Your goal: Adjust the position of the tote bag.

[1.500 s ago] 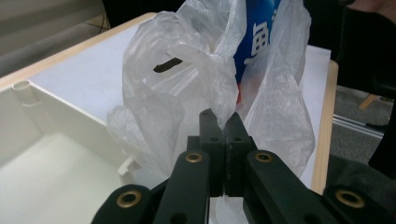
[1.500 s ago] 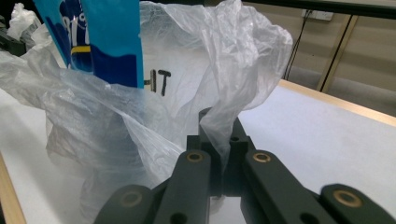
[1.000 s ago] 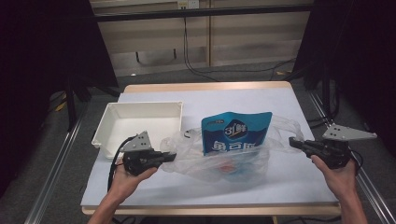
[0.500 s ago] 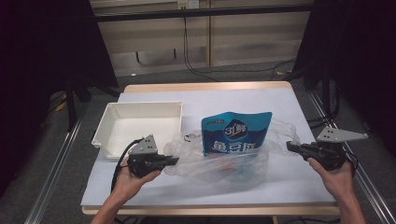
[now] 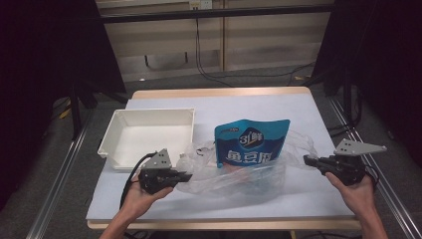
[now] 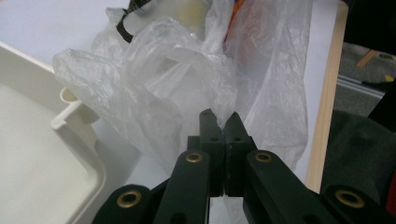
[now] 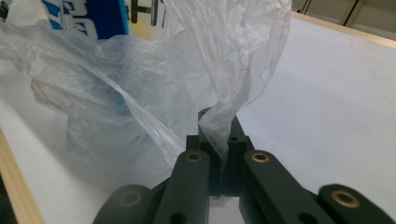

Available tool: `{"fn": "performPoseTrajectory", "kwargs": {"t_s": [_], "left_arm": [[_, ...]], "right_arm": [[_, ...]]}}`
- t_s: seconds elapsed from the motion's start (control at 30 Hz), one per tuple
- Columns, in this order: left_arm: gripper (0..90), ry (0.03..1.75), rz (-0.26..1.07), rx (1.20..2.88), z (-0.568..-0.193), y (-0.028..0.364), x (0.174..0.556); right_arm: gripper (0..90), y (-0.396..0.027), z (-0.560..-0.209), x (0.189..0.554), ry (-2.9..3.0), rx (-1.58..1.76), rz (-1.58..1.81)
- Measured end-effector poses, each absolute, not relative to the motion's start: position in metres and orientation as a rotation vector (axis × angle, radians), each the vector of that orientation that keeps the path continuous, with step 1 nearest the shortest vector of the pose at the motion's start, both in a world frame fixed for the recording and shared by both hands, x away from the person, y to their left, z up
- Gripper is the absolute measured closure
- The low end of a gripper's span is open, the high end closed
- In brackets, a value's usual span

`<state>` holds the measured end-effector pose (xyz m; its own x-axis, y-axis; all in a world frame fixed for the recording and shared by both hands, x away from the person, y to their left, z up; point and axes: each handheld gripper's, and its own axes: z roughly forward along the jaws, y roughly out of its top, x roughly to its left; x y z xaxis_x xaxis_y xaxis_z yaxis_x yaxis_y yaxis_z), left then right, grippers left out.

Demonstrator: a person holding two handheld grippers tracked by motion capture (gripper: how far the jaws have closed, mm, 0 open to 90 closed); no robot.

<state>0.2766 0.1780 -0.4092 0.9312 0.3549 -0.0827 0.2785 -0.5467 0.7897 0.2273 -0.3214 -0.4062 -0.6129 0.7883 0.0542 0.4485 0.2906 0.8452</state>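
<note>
The left gripper (image 5: 186, 176) and right gripper (image 5: 307, 160) are each pinching an edge of the clear plastic bag (image 5: 249, 172) lying mid-table; the high view is revealing the blue snack pouch (image 5: 251, 144) inside, beside the white tray (image 5: 149, 132).

Lab-style recording booth, not a home or shop.
Black curtain walls (image 5: 45, 74) close both sides; a pale-topped rectangular table with light wooden edging (image 5: 214, 92) sits between silver aluminium rails (image 5: 59, 174) along its left and right edges. Black cables (image 5: 199, 55) hang down the beige panel wall (image 5: 259, 45) past the far edge, grey floor below.
</note>
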Motion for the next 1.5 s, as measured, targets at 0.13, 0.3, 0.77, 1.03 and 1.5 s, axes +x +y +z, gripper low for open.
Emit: {"fn": "performPoseTrajectory", "kwargs": {"t_s": [0.13, 0.3, 0.77, 1.03, 1.5], "left_arm": [[89.7, 0.459, 0.097, 2.218, -0.420, 0.177, 0.274], [89.7, 0.457, 0.074, 2.253, -0.433, 0.174, 0.273], [89.7, 0.443, 0.026, 2.312, -0.454, 0.173, 0.272], [89.8, 0.426, 0.005, 2.360, -0.463, 0.164, 0.273], [89.9, 0.426, 0.022, 2.395, -0.470, 0.167, 0.271]], "right_arm": [[90.0, -0.323, -0.411, 0.223, 2.192, 1.125, 1.235], [90.0, -0.320, -0.419, 0.223, 2.211, 1.123, 1.212], [90.0, -0.319, -0.441, 0.229, 2.266, 1.171, 1.152], [90.0, -0.319, -0.454, 0.230, 2.316, 1.183, 1.079], [90.0, -0.313, -0.477, 0.230, 2.389, 1.219, 1.000]]}}
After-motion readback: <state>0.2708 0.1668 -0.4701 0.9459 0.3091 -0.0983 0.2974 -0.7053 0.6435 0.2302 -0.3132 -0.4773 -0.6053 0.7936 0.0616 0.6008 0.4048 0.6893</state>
